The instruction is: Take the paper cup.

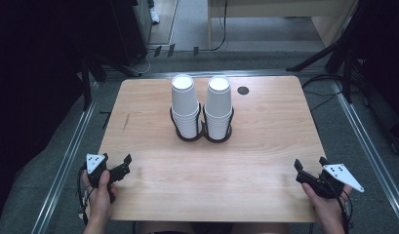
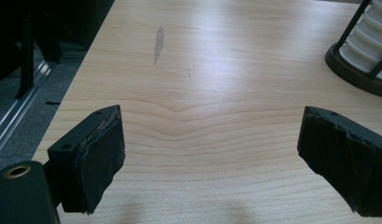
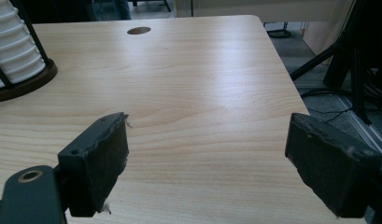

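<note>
Here the left gripper (image 1: 120, 165) hovers over the near left corner of the wooden table (image 1: 265, 146), jaws spread wide with nothing between them; in the left gripper view (image 2: 209, 154) bare wood shows between its pads. The right gripper (image 1: 311, 165) sits at the near right corner, likewise gaping and empty, as the right gripper view (image 3: 207, 163) shows. Both are well apart from the dark double cup holder (image 1: 202, 136) beyond the table's middle, which carries a left stack of white paper cups (image 1: 185, 105) and a right stack of white paper cups (image 1: 219, 105), side by side and upright. A small dark cable hole (image 1: 243, 90) lies just right of the stacks, near the far edge.
</note>
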Demonstrator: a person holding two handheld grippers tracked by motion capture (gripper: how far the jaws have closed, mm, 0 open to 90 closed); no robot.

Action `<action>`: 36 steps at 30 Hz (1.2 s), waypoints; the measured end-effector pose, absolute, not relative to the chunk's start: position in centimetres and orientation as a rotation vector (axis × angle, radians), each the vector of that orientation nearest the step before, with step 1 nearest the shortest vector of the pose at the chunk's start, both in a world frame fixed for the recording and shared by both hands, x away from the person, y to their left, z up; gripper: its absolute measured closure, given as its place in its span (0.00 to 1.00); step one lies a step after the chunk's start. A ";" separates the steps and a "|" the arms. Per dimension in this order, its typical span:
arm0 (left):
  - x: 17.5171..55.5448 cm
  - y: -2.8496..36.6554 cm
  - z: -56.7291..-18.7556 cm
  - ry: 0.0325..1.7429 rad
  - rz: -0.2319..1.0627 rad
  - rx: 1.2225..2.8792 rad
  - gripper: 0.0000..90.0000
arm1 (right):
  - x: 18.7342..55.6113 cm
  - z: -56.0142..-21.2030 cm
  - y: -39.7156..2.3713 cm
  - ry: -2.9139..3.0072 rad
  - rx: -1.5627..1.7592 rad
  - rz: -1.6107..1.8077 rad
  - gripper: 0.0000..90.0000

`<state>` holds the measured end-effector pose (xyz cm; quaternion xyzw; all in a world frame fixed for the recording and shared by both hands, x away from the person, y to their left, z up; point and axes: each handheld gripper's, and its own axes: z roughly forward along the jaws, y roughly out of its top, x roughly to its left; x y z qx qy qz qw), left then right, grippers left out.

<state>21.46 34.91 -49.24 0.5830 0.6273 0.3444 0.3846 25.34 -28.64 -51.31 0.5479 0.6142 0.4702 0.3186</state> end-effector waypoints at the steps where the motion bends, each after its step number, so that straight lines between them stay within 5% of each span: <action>1: 21.5 34.9 -49.2 1.599 0.878 1.485 0.09 | 25.3 -51.3 -28.6 1.615 1.441 1.237 0.15; 21: 21.3 34.9 -49.2 1.590 0.897 1.468 0.09 | 25.7 -48.9 -27.7 1.615 1.398 1.326 0.18; 36: 21.3 35.1 -49.1 1.593 0.889 1.455 0.09 | 28.1 -44.1 -24.7 1.605 1.292 1.444 0.18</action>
